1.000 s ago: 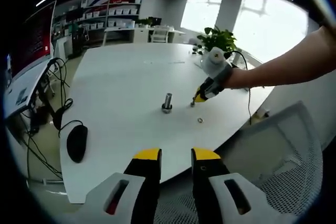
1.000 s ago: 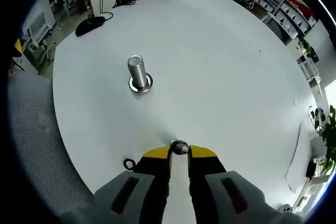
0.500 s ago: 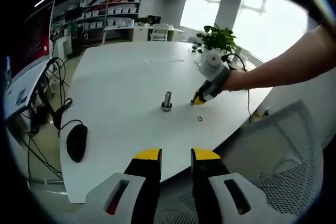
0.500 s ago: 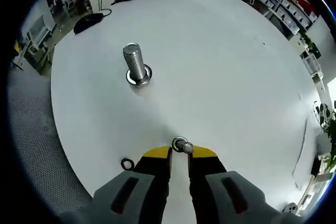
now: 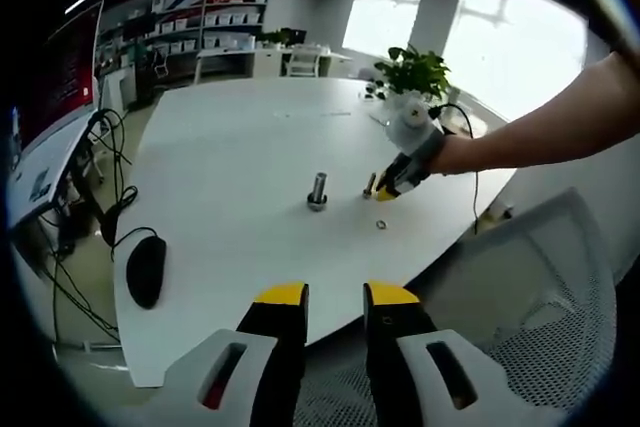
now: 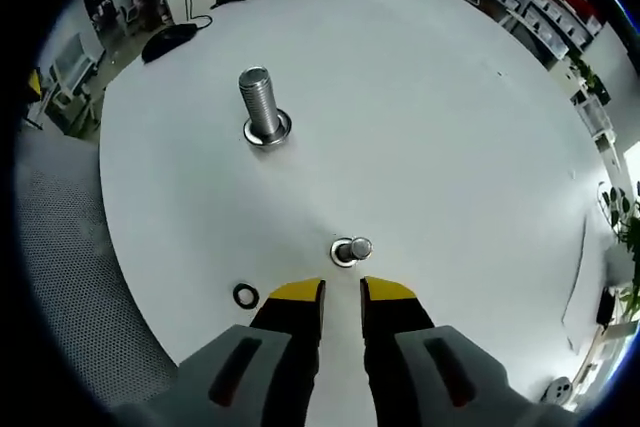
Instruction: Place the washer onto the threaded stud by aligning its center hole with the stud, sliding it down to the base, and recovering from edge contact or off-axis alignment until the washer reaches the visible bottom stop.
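A black computer mouse lies near the table's left edge, cables hanging beside it. A potted plant stands far right; a mesh chair sits near right.

Right claw now back off the small stud-and-washer piece, jaws empty.

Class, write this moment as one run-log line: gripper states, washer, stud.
right hand-held gripper: open, empty | left hand-held gripper: open, idle off table edge | small stud with washer: standing just beyond right jaws | large threaded stud: upright | dark ring: loose on table
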Tool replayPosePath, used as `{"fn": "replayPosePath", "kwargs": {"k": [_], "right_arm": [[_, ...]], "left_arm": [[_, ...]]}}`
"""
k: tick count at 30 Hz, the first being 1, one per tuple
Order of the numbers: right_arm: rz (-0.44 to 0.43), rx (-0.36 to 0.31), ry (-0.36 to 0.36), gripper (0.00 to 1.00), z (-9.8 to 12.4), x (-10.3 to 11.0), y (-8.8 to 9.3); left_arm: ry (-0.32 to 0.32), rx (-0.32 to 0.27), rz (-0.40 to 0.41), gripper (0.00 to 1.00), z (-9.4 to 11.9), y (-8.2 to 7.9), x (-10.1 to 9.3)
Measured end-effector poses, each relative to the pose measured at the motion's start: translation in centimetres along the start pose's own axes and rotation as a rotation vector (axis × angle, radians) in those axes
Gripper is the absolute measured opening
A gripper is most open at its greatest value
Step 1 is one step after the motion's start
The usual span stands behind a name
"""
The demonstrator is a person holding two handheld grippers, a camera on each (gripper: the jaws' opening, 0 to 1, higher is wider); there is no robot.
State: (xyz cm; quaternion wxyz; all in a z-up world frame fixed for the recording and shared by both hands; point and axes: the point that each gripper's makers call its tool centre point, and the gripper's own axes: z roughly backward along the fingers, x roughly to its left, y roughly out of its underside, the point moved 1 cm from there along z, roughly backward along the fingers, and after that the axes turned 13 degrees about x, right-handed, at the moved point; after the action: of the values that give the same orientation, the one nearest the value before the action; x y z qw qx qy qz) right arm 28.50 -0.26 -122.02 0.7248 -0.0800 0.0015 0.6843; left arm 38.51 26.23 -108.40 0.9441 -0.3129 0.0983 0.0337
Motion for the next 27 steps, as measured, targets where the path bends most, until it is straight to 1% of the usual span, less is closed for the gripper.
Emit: {"fn": "replayPosePath", "kwargs": {"k": [2, 4, 5, 6, 9, 11, 12, 13, 15, 18, 23, 27], "right_arm": [[0.003, -0.004, -0.008, 0.17, 0.4, 0.6, 0.3], [0.028, -0.019, -0.022, 0.17, 0.6, 1.1, -0.1], [0.035, -0.019, -0.041, 0.18, 0.9, 1.7, 0.1], [0.041, -0.007, -0.045, 0.18, 1.1, 2.2, 0.2], [0.065, -0.008, -0.048, 0.18, 1.1, 2.5, 0.2], [0.063, -0.014, -0.070, 0.20, 1.2, 3.4, 0.2], [0.060, -0.019, -0.075, 0.21, 1.2, 3.8, 0.1], [0.068, -0.019, -0.077, 0.21, 1.3, 4.6, 0.3], [0.082, -0.019, -0.080, 0.21, 1.3, 5.3, 0.4], [0.097, -0.017, -0.085, 0.22, 1.0, 5.5, 0.3], [0.087, -0.010, -0.101, 0.23, 0.8, 5.9, 1.0], [0.049, -0.022, -0.123, 0.23, 0.6, 6.1, 1.0]], "left_arm": [[-0.001, -0.004, 0.000, 0.20, 0.0, -0.1, 0.0], [-0.002, -0.005, 0.000, 0.20, 0.1, -0.1, -0.1], [-0.002, -0.006, 0.000, 0.20, 0.1, -0.2, -0.1], [-0.002, -0.007, -0.001, 0.20, 0.0, -0.1, 0.0], [-0.001, -0.006, -0.004, 0.20, 0.1, -0.1, -0.1], [0.001, -0.005, -0.009, 0.20, 0.1, -0.1, -0.2], [0.001, -0.005, -0.010, 0.20, 0.0, 0.0, -0.1], [0.001, -0.005, -0.011, 0.20, -0.1, 0.0, -0.1], [-0.002, -0.006, -0.017, 0.20, 0.0, -0.1, -0.2], [-0.001, -0.003, -0.019, 0.21, 0.0, -0.1, -0.2], [-0.006, -0.001, -0.020, 0.21, 0.0, 0.0, -0.1], [-0.009, 0.005, -0.022, 0.21, -0.1, 0.0, -0.1]]}}
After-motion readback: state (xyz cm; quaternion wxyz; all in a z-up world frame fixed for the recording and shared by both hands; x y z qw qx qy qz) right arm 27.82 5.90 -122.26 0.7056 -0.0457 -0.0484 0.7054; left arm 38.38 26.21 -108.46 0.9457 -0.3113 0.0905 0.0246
